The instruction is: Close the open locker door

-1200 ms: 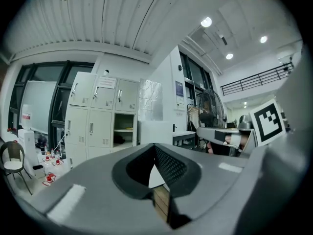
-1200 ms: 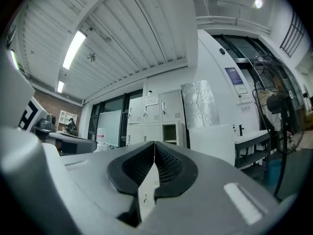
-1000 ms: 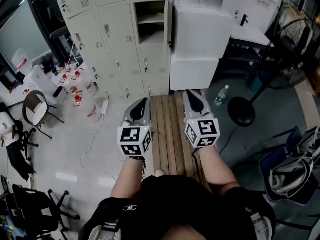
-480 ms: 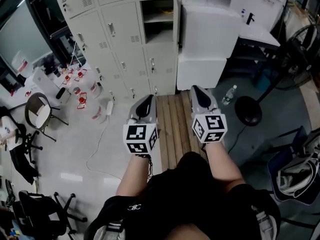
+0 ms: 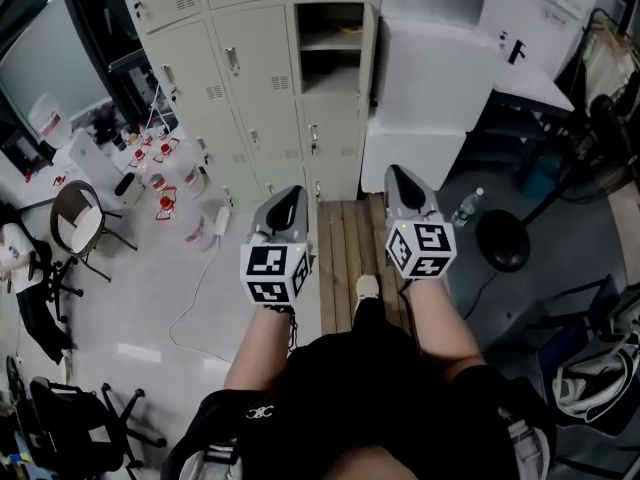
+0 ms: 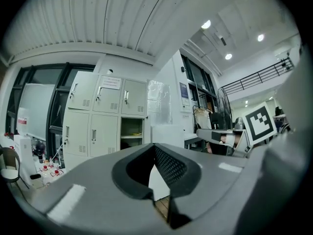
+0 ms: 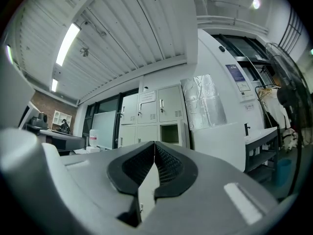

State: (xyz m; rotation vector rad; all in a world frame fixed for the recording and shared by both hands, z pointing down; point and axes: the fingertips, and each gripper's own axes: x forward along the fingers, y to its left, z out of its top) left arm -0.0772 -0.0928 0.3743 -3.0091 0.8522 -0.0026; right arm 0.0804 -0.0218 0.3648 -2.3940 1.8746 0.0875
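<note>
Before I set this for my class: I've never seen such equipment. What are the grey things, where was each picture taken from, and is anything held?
No robot here: a person holds a hand tool with two fingers in each hand. The head view comes from a camera on the person's head, looking down at the left gripper and right gripper, each carrying a cube with square markers. The other two views come from cameras riding on each tool, looking along its fingers. Both pairs of fingers are shut and hold nothing. The person stands on wooden boards facing pale lockers; one locker stands open. A water bottle is on the floor nearby.
</note>
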